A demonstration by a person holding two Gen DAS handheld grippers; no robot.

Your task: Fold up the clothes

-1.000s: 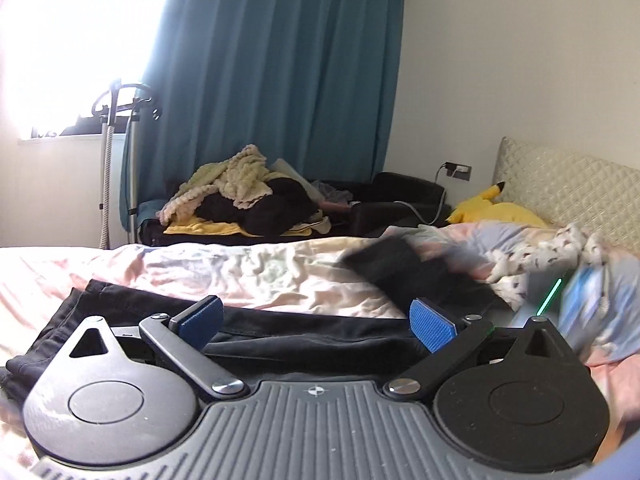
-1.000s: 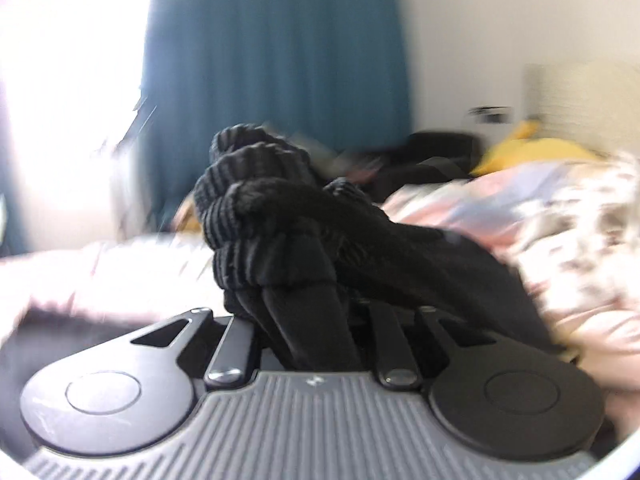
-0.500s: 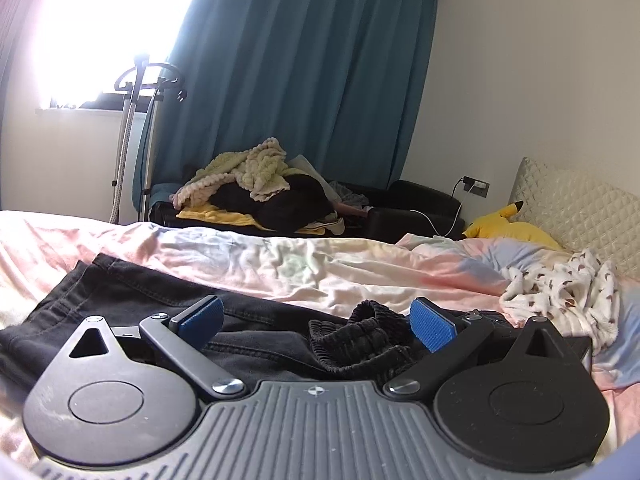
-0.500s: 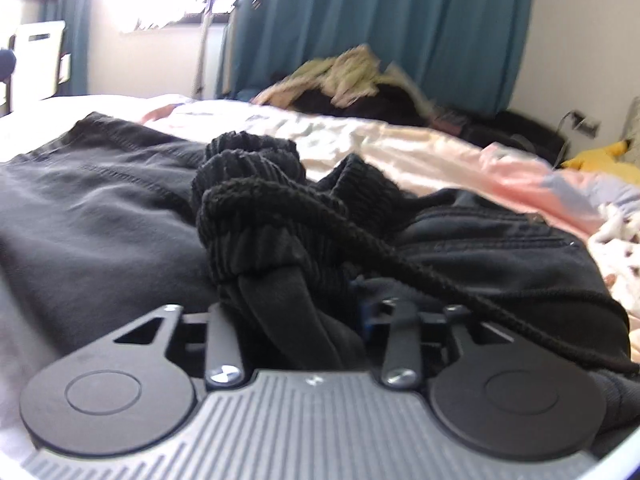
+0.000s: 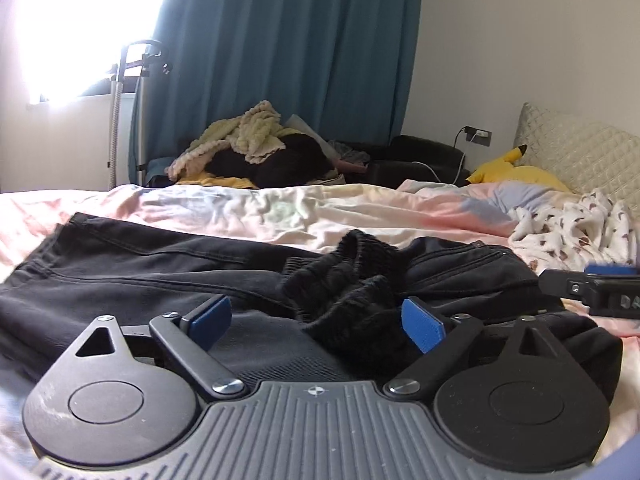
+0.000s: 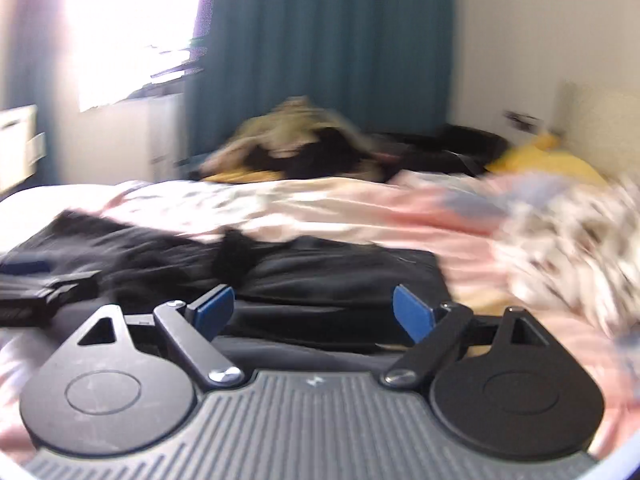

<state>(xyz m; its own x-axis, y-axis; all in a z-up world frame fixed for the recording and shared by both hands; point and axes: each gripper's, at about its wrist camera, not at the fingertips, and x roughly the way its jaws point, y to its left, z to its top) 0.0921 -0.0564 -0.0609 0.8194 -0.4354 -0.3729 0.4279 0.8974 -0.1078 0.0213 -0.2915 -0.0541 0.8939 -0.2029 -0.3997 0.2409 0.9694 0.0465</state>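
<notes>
Black jeans [image 5: 132, 268] lie spread across the bed; they also show in the right wrist view [image 6: 344, 276]. A bunched black knit garment [image 5: 352, 288] rests on top of them near the waistband. My left gripper [image 5: 316, 320] is open and empty, low over the jeans, with the knit garment between and just beyond its blue pads [image 5: 422, 324]. My right gripper [image 6: 314, 308] is open and empty over the jeans' right part. It shows at the right edge of the left wrist view [image 5: 592, 292]. The right wrist view is blurred.
The bed has a pink and white sheet [image 5: 280, 208]. A white patterned garment [image 5: 572, 228] lies at the right, a yellow plush toy [image 5: 516, 168] by the quilted headboard. A pile of clothes [image 5: 256, 152] sits beyond the bed before a teal curtain [image 5: 288, 48].
My right gripper carried the black knit garment over the jeans, opened and let it go there, then drew back to the right. My left gripper stayed open and hardly moved.
</notes>
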